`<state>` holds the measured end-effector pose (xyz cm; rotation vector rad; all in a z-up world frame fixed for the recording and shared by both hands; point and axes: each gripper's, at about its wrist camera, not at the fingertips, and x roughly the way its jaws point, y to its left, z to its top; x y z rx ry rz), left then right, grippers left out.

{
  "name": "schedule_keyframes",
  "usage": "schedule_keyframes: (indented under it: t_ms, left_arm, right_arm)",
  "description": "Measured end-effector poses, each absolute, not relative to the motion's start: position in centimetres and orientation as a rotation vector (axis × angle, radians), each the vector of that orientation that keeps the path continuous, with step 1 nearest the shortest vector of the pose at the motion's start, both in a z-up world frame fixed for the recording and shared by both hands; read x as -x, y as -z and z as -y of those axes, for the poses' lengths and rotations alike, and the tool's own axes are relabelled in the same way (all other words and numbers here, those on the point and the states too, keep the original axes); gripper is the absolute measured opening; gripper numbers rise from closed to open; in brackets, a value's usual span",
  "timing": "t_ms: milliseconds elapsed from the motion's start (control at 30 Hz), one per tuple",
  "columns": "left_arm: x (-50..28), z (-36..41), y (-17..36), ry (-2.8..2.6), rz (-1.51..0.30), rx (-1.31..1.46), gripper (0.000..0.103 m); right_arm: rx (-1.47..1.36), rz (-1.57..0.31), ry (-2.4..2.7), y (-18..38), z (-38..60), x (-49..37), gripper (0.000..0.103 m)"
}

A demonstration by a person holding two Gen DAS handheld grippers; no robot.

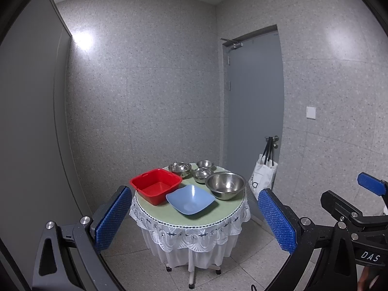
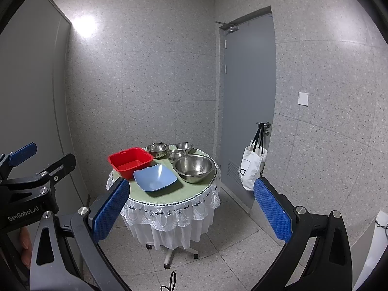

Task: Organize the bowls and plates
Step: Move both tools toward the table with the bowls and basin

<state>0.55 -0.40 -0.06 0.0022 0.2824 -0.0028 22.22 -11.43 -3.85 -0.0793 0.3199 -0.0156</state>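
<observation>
Ahead of our grippers, on the round table (image 1: 225,214): red tub (image 1: 156,185), blue dish (image 1: 190,200), large steel bowl (image 1: 225,184), three small steel bowls (image 1: 202,175) behind. Left gripper (image 1: 194,220) and right gripper (image 2: 191,211) both gape wide, holding nothing. White bag (image 2: 252,167) hangs on the door (image 2: 249,92) beyond.

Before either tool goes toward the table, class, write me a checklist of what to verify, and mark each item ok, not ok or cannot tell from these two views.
1. Left tool open and holding nothing: ok.
2. Right tool open and holding nothing: ok.
3. Tools within reach of the round table: not ok, both hang well short of it, above the floor.
4. Red tub and blue dish upright, nothing in them: ok.
5. Large steel bowl apart from the three small steel bowls behind it: ok.
6. Small steel bowls hold nothing: cannot tell, glare hides their insides.
</observation>
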Motion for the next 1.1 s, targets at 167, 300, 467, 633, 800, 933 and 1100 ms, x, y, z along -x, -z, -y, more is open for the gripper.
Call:
schedule_keyframes:
  t_ms: [167, 300, 467, 633, 800, 933, 1100]
  left_arm:
    - [-0.7, 0.5, 0.1, 0.009, -0.283, -0.001, 0.102]
    - [-0.7, 0.5, 0.1, 0.013, -0.279, -0.001, 0.102]
    - [-0.8, 0.6, 0.0, 0.018, -0.276, -0.002, 0.102]
    - [-1.1, 0.6, 0.3, 0.023, -0.274, -0.004, 0.102]
    - [-1.1, 0.3, 0.6, 0.027, -0.273, -0.006, 0.102]
    - [-1.2, 0.5, 0.6, 0.030, -0.274, -0.007, 0.102]
    - [-1.4, 0.6, 0.6, 0.032, -0.281, -0.010, 0.102]
  right_arm:
    - [0.079, -0.315, 0.022, 3.6, 11.8, -21.9, 0.103]
    - [0.078, -0.312, 0.027, 3.5, 12.2, -21.6, 0.103]
    - [0.075, -0.303, 0.035, 3.2, 12.2, -21.4, 0.103]
    - [0.072, -0.296, 0.040, 2.9, 12.5, -21.3, 0.103]
    - [0.071, -0.294, 0.045, 2.7, 12.7, -21.3, 0.103]
    - [0.069, -0.291, 0.055, 2.5, 13.0, -21.5, 0.103]
    - [0.054, -0.280, 0.069, 2.4, 13.6, -21.5, 0.103]
